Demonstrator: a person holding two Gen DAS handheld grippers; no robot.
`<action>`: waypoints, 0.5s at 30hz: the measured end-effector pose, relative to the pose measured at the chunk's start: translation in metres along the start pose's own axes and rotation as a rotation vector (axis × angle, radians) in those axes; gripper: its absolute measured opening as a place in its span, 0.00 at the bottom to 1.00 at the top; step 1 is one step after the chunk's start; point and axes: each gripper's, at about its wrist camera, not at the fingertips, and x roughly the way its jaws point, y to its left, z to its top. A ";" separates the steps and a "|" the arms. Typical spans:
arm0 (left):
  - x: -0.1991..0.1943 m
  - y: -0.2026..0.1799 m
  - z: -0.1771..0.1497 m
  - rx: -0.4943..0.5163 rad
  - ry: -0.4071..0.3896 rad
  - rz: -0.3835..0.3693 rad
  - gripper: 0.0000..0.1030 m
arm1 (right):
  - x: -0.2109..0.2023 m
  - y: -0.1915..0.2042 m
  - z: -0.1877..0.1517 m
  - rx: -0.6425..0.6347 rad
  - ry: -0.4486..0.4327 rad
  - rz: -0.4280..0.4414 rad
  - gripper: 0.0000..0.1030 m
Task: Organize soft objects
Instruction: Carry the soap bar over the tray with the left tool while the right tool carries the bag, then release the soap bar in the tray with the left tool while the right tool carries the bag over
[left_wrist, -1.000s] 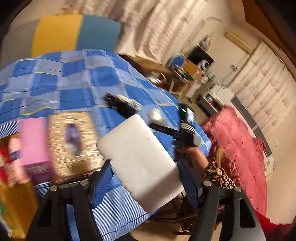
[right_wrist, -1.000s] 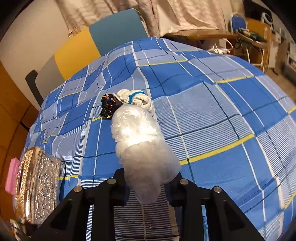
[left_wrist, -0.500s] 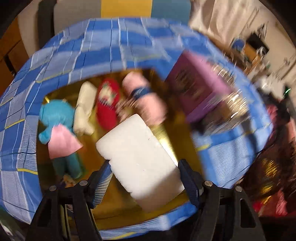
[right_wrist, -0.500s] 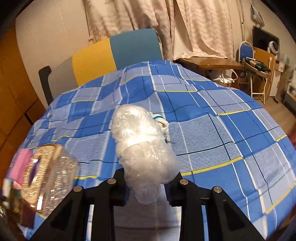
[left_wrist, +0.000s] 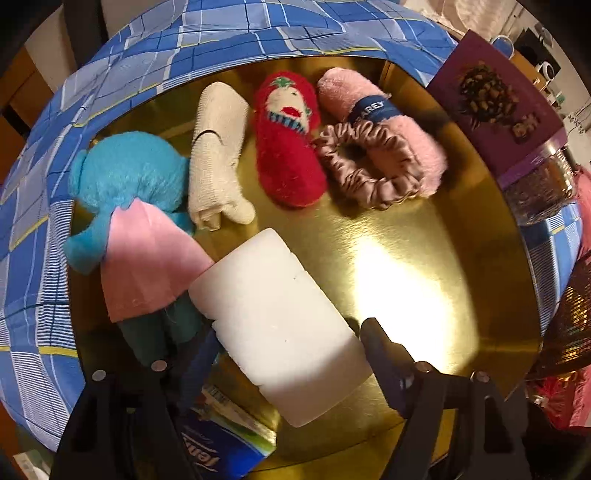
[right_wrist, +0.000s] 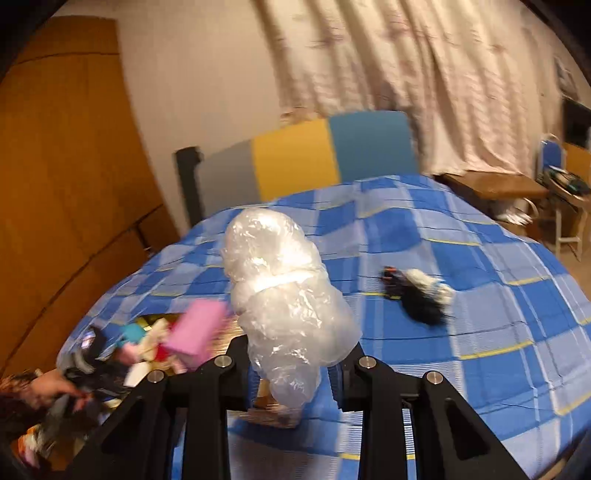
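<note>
In the left wrist view my left gripper (left_wrist: 290, 328) points down over a gold tray (left_wrist: 424, 258). A white foam block (left_wrist: 277, 325) lies between its fingers. The jaws are opening, and a dark gap shows beside the right finger (left_wrist: 376, 339). On the tray lie a blue plush toy with a pink skirt (left_wrist: 125, 177), a cream rolled cloth (left_wrist: 218, 162), a red plush doll (left_wrist: 288, 140), a pink fuzzy roll (left_wrist: 373, 99) and a pink scrunchie (left_wrist: 369, 170). My right gripper (right_wrist: 295, 354) is shut on a clear plastic bag bundle (right_wrist: 280, 288), held above the blue checked tablecloth (right_wrist: 480, 332).
A purple box (left_wrist: 495, 107) and a shiny patterned box (left_wrist: 543, 192) stand at the tray's right. A blue tissue pack (left_wrist: 214, 454) lies at its near edge. A black item and a white item (right_wrist: 421, 295) lie on the cloth. A person's hand (right_wrist: 48, 387) is at lower left; a chair (right_wrist: 295, 158) stands behind.
My left gripper swung from the table over the tray and sank low, and its fingers spread off the foam block. My right gripper rose with the plastic bundle and turned left.
</note>
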 end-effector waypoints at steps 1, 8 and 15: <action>-0.001 0.000 -0.001 0.002 -0.006 -0.010 0.78 | 0.003 0.011 -0.001 -0.007 0.008 0.023 0.29; -0.028 0.014 -0.017 -0.100 -0.085 -0.139 0.81 | 0.042 0.083 -0.024 -0.052 0.100 0.173 0.29; -0.030 0.015 -0.021 -0.071 -0.119 -0.070 0.81 | 0.086 0.137 -0.054 -0.096 0.225 0.282 0.29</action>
